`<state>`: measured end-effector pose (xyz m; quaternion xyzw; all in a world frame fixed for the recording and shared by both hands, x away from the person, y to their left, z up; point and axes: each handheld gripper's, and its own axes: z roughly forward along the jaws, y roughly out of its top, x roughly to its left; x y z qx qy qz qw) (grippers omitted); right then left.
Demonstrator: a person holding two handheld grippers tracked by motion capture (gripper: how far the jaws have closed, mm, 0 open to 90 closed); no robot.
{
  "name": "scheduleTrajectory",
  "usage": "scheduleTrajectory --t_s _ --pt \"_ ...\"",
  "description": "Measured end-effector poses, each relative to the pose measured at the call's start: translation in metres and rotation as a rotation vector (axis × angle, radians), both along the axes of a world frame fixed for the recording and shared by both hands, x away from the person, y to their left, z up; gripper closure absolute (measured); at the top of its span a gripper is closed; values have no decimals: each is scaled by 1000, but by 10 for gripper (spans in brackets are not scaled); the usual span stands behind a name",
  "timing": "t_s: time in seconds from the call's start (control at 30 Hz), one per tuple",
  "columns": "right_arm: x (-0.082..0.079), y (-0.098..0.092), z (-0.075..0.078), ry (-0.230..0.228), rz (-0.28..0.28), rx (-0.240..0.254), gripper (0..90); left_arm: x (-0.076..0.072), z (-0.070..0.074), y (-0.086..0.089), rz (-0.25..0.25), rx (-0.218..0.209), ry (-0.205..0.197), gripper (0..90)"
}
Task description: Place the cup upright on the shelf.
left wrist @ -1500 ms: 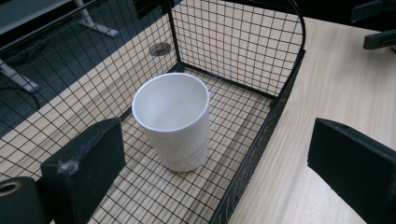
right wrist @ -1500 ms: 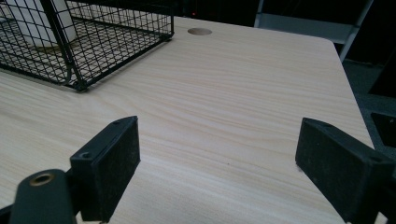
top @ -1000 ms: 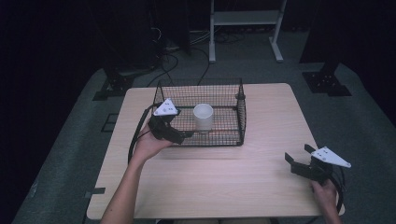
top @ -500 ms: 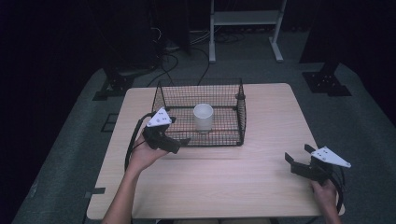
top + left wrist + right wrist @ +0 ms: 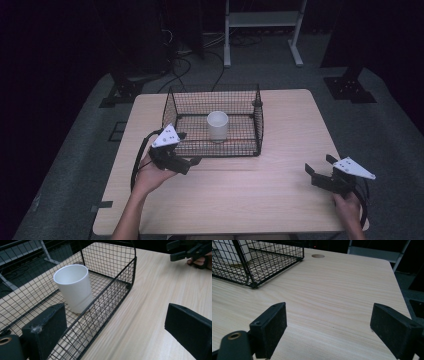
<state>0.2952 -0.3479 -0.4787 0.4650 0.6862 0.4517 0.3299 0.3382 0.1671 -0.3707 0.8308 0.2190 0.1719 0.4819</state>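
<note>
Overhead, a light wooden table (image 5: 280, 200) fills the middle of the frame, its edges ringed by grey floor and dark surroundings. At lower left of the high view, a person's left hand (image 5: 150, 175) holds the left gripper (image 5: 192, 162) just outside the front left corner of a black wire basket (image 5: 187, 107), its jaws spread wide and pinching nothing. In the left gripper view one jaw sits low at the left against the basket's front wall while the other hangs over bare wood at the right, with open tabletop running from the wire wall toward the upper right of that frame.

Toward the centre of the high view, the open-topped basket stands on the far half of the table. Inside it, near the front wall and apart from the side walls, a plain white cup (image 5: 217, 125) stands upright, mouth open, its sides tapering slightly toward the base; nothing touches it.

Below the basket, a wide stretch of bare wood reaches the table's near edge. At lower right, close to the table's right corner, the right hand (image 5: 347, 205) holds the right gripper (image 5: 320, 167), well apart from the basket, jaws spread over empty wood. Its own view shows the basket corner at upper left and a round hole (image 5: 318, 256) near the table's far edge.
</note>
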Motion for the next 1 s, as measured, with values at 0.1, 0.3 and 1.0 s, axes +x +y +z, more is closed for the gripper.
scheduleTrajectory --t_s 0.1,0.3,1.0 --pt "0 0 0 1 0 -1 131 -4 -2 2 2 -9 -1 34" --pt "0 0 0 1 0 -2 130 -15 -4 5 -2 -17 -9 34" --pt "-1 1 0 -2 6 -16 131 -50 -32 24 36 -78 -13 34"
